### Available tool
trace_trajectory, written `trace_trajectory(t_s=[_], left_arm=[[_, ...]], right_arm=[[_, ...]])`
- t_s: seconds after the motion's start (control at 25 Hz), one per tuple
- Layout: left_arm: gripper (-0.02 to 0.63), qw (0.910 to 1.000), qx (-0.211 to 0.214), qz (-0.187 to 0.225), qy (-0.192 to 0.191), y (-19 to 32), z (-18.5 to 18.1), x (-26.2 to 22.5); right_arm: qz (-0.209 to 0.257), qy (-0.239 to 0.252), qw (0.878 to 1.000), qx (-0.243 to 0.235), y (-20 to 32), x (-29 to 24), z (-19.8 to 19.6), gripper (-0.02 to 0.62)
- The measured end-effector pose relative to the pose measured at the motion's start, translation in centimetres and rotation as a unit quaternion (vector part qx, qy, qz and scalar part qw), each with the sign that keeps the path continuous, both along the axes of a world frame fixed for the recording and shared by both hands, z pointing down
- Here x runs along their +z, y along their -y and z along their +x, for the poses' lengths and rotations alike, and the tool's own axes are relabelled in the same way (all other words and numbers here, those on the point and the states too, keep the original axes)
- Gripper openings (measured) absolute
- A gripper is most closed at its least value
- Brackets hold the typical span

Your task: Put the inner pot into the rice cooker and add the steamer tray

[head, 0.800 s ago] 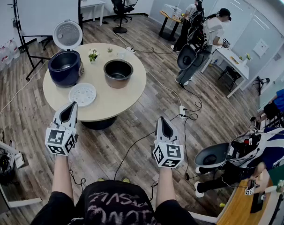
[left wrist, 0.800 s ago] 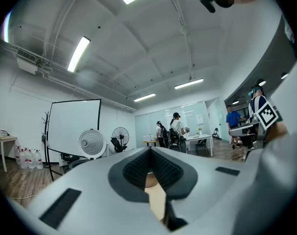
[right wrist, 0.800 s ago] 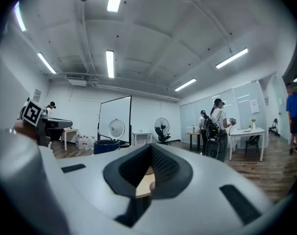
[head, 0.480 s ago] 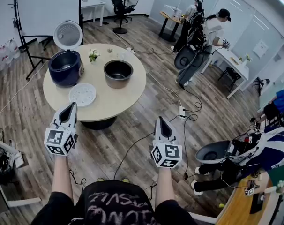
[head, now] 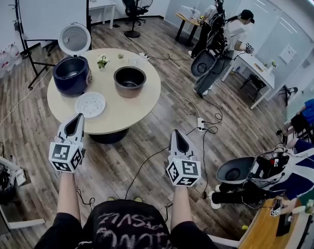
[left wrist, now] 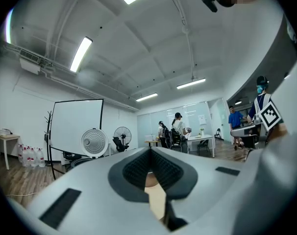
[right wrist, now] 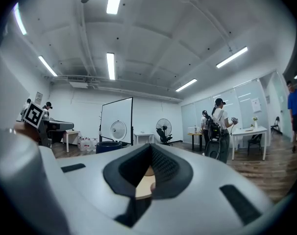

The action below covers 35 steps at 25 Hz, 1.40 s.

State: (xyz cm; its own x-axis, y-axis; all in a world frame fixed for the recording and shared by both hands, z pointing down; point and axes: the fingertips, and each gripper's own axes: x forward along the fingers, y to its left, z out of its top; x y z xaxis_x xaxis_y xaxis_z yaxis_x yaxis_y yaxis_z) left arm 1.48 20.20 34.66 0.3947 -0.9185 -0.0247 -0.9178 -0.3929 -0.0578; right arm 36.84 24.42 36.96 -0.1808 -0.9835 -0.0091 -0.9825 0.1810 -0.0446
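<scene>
Tongs in both hands are pressed together, with nothing between them. The left tongs (head: 78, 117) and right tongs (head: 175, 135) are held level, side by side and well apart. Both point toward 12 o'clock on bare forearms stretched forward from the person's body. Seen from the head, the left tip overlaps the near rim of the round worktop (head: 139, 113) at about 7 o'clock. The right tip hangs over the wooden floor (head: 146, 154), off the rim at about 5 o'clock.

On the worktop, the cooker (head: 71, 75) stands at 10 o'clock with its lid (head: 74, 38) raised. The pot (head: 129, 81) sits upright and empty at 2 o'clock, apart from the cooker. The tray (head: 90, 105) lies flat at 7 o'clock, near the cooker but not touching it. A small plant (head: 101, 61) stands at 12 o'clock.
</scene>
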Motion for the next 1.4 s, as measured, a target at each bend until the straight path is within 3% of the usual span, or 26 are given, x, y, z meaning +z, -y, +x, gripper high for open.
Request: trace_trajectory(t_s=[0.32, 0.4, 0.52, 0.64, 0.88, 1.0, 1.4], left_arm=[[0.009, 0.9999, -0.009, 0.004, 0.002, -0.2, -0.2, -0.3], [0.035, 1.0, -0.008, 0.002, 0.006, -0.3, 0.0, -0.3], [0.117, 1.0, -0.004, -0.002, 0.004, -0.3, 0.1, -0.3], [0.155, 1.0, -0.003, -0.003, 0.008, -0.4, 0.3, -0.2], [0.232, 0.9999, -0.004, -0.003, 0.01, -0.7, 0.5, -0.1], [0.256, 0.9999, -0.004, -0.006, 0.01, -0.7, 0.5, 0.1], [0.284, 0.9998, -0.012, -0.015, 0.003, -0.5, 1.1, 0.5]], right_arm=[[-0.002, 0.004, 1.0, -0.006, 0.1, 0.1, -0.2, 0.022], [-0.003, 0.002, 1.0, -0.01, 0.1, 0.0, -0.4, 0.042], [-0.003, -0.001, 1.0, -0.018, 0.2, -0.2, -0.8, 0.114], [-0.002, 0.003, 1.0, -0.024, 0.1, -0.1, -0.6, 0.195], [0.001, 0.003, 1.0, -0.023, -0.1, 0.1, -0.3, 0.255], [-0.001, 0.0, 1.0, -0.027, 0.0, 0.1, -0.4, 0.315], [-0.014, 0.008, 0.999, -0.037, 0.5, 0.8, 0.5, 0.331]])
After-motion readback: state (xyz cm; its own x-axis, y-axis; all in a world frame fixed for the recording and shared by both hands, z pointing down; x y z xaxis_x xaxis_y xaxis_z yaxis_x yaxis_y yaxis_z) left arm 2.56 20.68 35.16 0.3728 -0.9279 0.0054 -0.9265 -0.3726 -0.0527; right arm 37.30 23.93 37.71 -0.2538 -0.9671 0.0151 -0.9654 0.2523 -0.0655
